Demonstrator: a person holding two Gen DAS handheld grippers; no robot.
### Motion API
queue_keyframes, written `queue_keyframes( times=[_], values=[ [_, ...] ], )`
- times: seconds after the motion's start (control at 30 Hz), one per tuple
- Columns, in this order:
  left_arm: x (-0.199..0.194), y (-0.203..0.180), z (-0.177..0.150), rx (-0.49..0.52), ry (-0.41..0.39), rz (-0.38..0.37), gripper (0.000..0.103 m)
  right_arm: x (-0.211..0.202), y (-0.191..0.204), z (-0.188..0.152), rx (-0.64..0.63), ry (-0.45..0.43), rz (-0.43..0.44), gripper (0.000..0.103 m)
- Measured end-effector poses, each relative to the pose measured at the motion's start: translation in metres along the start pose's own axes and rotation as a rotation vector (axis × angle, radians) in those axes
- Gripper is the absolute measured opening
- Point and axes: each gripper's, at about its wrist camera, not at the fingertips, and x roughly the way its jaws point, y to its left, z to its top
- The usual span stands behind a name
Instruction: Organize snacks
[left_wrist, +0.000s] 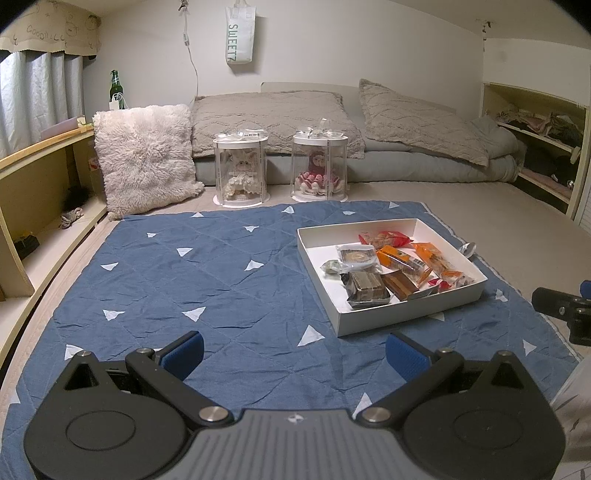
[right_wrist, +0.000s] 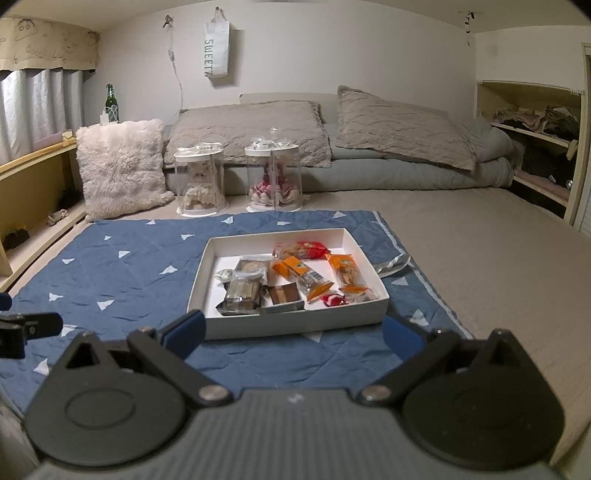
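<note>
A white shallow box (left_wrist: 406, 314) (right_wrist: 295, 323) sits on a blue quilted mat (left_wrist: 184, 280) (right_wrist: 110, 280) and holds several wrapped snacks: orange packets (left_wrist: 399, 258) (right_wrist: 295, 269), a red-orange packet (left_wrist: 386, 238) (right_wrist: 306, 249), brown biscuit packs (left_wrist: 369, 290) (right_wrist: 242, 293) and a small red candy (right_wrist: 334, 299). A silvery wrapper (right_wrist: 395, 266) (left_wrist: 468, 249) lies on the mat by the box's far right side. My left gripper (left_wrist: 293, 350) is open and empty, left of and nearer than the box. My right gripper (right_wrist: 293, 332) is open and empty, just in front of the box's near wall.
Two clear cylinders with dolls (left_wrist: 242, 170) (left_wrist: 319, 166) stand behind the mat before a grey mattress with pillows (left_wrist: 406, 122). A fluffy cushion (left_wrist: 146, 158) leans at back left. Shelves (left_wrist: 37, 206) run along the left wall, more shelves (left_wrist: 535, 147) at right.
</note>
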Motion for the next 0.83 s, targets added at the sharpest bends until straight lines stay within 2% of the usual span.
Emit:
queue_keyframes(
  times=[0.83],
  values=[
    [0.0004,0.0017,-0.0007,0.005,-0.002,0.000,0.103,-0.0002,0.0015,-0.0006,0.003,0.002,-0.002,0.103]
  ],
)
